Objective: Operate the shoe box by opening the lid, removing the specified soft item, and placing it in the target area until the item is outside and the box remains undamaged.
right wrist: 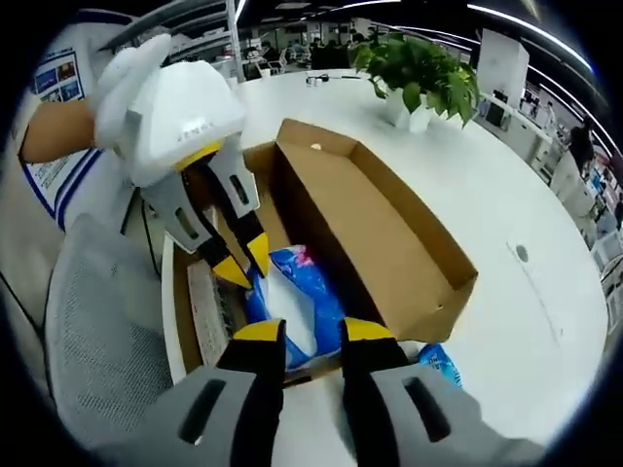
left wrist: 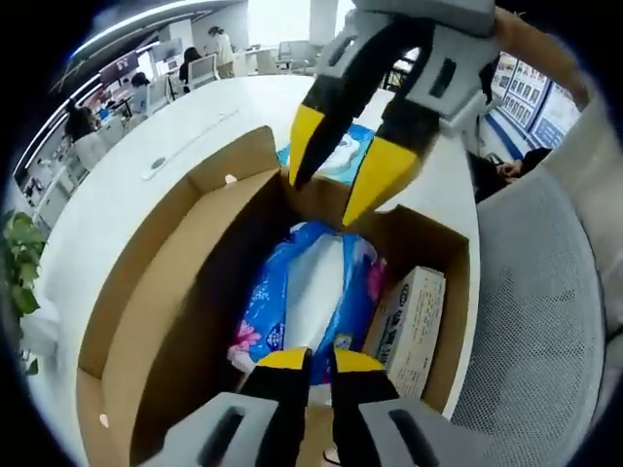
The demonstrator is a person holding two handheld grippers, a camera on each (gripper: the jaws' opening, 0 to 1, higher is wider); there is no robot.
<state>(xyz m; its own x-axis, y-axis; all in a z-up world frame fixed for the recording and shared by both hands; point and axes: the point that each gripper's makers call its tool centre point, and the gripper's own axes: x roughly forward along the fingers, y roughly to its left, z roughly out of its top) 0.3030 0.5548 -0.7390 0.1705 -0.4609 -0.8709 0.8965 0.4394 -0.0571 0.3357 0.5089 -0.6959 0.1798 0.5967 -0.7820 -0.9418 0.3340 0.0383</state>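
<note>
Inside the open shoe box (left wrist: 195, 292), both half-open grippers, left (left wrist: 311, 358) and right (right wrist: 304, 331), hover around the blue soft pack (left wrist: 302, 292), gripping nothing.

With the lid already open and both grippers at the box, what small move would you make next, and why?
Probably close the left gripper on the blue and white soft pack and lift it. The shoe box lid stands open, the pack lies exposed beside a small carton, and the left gripper's tips are at its near end. The right gripper seems to rest on the far wall, perhaps steadying it.
</note>
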